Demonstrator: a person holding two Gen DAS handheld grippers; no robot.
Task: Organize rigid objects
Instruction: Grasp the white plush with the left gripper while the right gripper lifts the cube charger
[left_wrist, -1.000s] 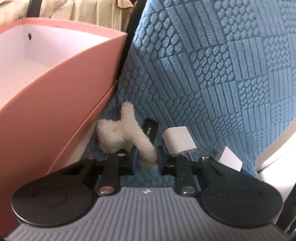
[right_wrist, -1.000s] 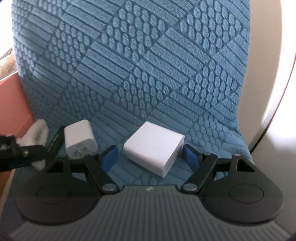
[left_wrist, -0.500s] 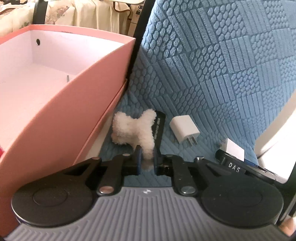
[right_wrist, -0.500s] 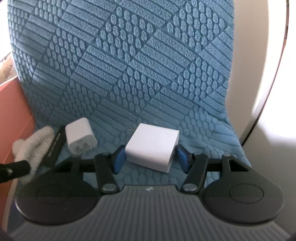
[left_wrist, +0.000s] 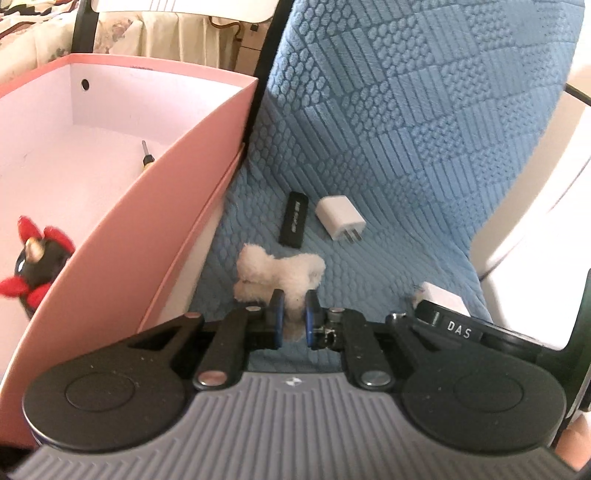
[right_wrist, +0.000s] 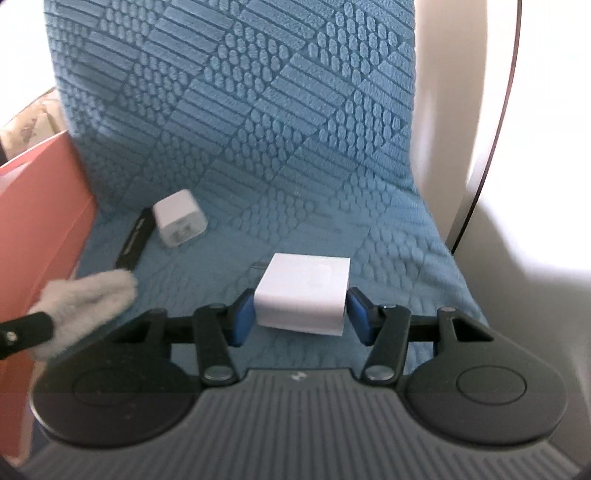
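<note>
My left gripper is shut on a white fluffy plush toy and holds it above the blue textured cushion. The toy also shows in the right wrist view. My right gripper is shut on a large white charger cube, lifted off the cushion. A small white plug adapter and a black stick-shaped device lie side by side on the cushion; they show in the right wrist view too, the adapter and the stick.
A pink open box stands at the left, against the cushion. Inside it lie a small screwdriver and a black and red plush figure. A white chair frame borders the cushion on the right.
Both grippers have risen and pulled back from the cushion. The left one lifted the plush toy away from the black stick. The right one closed on the charger cube and lifted it.
</note>
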